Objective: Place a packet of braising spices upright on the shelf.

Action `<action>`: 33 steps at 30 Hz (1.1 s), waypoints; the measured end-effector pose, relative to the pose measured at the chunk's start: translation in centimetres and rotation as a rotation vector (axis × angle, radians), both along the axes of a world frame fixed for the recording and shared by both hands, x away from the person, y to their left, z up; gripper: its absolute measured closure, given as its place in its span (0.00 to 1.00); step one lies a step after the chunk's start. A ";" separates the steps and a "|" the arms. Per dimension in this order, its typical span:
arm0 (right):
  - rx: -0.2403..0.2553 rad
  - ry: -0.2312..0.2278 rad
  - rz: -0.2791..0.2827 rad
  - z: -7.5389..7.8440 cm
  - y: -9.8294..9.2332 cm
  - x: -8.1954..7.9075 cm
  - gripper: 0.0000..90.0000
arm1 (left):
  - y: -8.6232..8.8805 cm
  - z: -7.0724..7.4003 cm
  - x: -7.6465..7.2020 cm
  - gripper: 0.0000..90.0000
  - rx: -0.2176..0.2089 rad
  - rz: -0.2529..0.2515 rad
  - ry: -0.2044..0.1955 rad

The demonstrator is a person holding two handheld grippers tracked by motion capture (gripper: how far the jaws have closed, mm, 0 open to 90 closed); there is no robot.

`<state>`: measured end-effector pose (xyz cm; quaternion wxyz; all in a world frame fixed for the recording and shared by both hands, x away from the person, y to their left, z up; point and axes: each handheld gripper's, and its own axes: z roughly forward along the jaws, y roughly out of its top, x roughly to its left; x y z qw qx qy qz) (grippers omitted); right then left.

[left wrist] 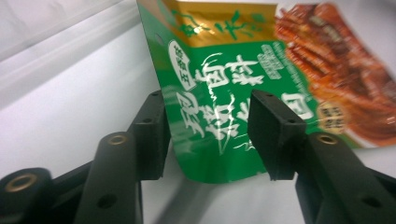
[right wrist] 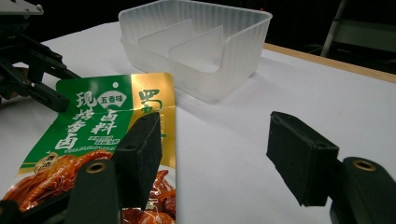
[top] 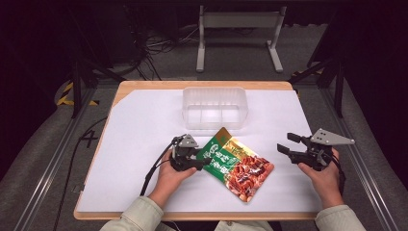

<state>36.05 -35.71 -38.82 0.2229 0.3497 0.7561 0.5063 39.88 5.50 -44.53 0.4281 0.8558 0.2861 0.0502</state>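
A white sheet covers the wooden table (top: 144,125); near its far edge stands a clear plastic tub (top: 215,107) with two thin dividers inside it, seen closer in the right gripper view (right wrist: 201,51); just in front of the tub, close to the middle of the table, lies a snack packet (top: 235,163), green and gold at one end and red-brown with a picture of food at the other; its green end points toward the tub and the left side, its red end toward the person. The left gripper (top: 195,161) sits at the packet's green edge, held by the left hand (top: 169,175); in its own view (left wrist: 208,135) the jaws stand part open on either side of the packet's (left wrist: 243,74) lower green corner, and that corner curls up between them; whether the pads (left wrist: 152,135) actually touch the film I cannot tell. The right gripper (top: 287,143) hovers to the right of the packet, apart from it, in the right hand (top: 325,175); its jaws are spread wide with nothing between them, as its own view (right wrist: 215,154) shows, the packet (right wrist: 107,126) lying beyond the left jaw.
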 end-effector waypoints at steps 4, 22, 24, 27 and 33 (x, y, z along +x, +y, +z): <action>-0.003 -0.002 0.001 0.0 0.0 0.0 0.39 | -0.3 -0.4 0.0 0.61 0.023 0.004 -0.003; -0.007 -0.002 0.004 0.1 0.1 -0.1 0.39 | -0.6 -0.9 0.1 0.97 0.037 -0.048 0.019; -0.008 -0.001 0.005 0.0 0.1 -0.1 0.39 | -0.8 -0.9 0.0 1.00 0.039 -0.042 0.022; -0.009 0.000 0.004 0.0 0.1 -0.1 0.39 | -0.6 -0.9 0.1 1.00 0.007 -0.022 0.052; -0.008 -0.002 0.001 0.0 -0.1 -0.1 0.39 | -0.3 0.0 0.1 1.00 -0.045 -0.015 0.064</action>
